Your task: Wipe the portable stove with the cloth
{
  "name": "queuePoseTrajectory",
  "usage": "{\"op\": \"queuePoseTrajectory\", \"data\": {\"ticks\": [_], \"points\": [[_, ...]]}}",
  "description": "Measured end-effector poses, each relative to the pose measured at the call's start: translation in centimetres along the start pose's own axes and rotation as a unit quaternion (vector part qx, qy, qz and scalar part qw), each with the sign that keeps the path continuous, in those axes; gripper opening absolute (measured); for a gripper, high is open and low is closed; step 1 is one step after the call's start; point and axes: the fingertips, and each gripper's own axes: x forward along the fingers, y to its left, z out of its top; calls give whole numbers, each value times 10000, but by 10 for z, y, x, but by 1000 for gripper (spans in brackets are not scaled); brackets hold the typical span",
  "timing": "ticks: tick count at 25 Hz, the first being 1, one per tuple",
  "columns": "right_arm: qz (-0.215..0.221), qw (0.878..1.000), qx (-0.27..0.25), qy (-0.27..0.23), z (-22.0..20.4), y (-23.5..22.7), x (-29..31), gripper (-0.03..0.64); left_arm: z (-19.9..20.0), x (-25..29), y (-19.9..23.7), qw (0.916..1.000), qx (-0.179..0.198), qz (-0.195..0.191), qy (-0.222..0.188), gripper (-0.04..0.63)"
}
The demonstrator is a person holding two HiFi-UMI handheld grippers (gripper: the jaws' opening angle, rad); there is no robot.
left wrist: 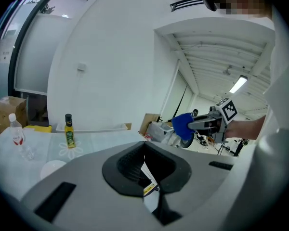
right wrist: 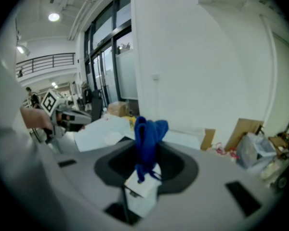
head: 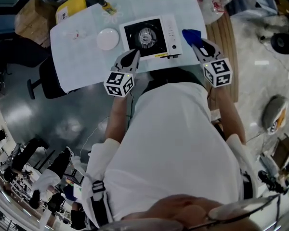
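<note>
Overhead, the right gripper (head: 196,42) clamps the blue cloth (head: 191,34) just beside the portable stove (head: 149,36); the left gripper (head: 133,56) hovers closed and empty.

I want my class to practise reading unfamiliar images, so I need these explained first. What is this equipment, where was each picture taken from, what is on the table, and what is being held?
There is no robot here: a person holds a two-jaw gripper in each hand. One picture looks down from a camera on the person's head. The other two come from cameras riding on the grippers, looking along their jaws. On the table are a portable stove, a white dish and a small bottle. The right gripper is shut on a blue cloth. The left gripper is shut and empty, pointing at the stove.
</note>
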Motion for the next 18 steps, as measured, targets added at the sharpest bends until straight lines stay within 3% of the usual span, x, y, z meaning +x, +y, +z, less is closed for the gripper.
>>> {"op": "queuePoseTrajectory", "data": {"ticks": [18], "points": [[583,9965,-79,598,-43,-90,87,132,6,80,-25,9981,-153,347,481,31]]}}
